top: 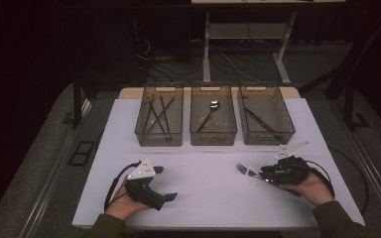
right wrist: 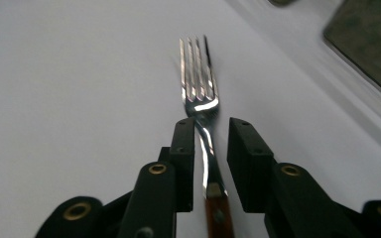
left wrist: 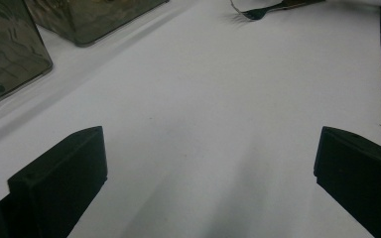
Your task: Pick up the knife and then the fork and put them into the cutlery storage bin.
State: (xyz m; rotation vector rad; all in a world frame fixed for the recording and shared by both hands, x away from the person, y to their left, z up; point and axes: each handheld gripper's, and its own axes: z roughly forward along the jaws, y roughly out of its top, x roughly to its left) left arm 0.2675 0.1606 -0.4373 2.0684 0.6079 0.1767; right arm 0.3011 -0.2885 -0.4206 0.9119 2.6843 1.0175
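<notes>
White worktop carries the whole job, and most of its near half lies bare. Along its far edge stand three mesh bins side by side: the left bin holds several dark sticks, the middle bin a spoon and another piece I cannot name, the right bin what looks like a knife. So the sorting seems mostly done, with one piece left out on the surface.

That piece is the fork, lying near the person's right side, tines pointing toward the middle of the worktop, wooden handle toward the hand. The right hand-held gripper straddles its neck; the left pad sits against the metal while a gap shows on the other side, so the jaws look released rather than clenched. Whether it is being let go or taken up, I cannot tell.

Left hand-held gripper rests near the front edge, jaws spread wide on nothing.

Judging by this, the fork must yet reach a bin, which one is unclear.
</notes>
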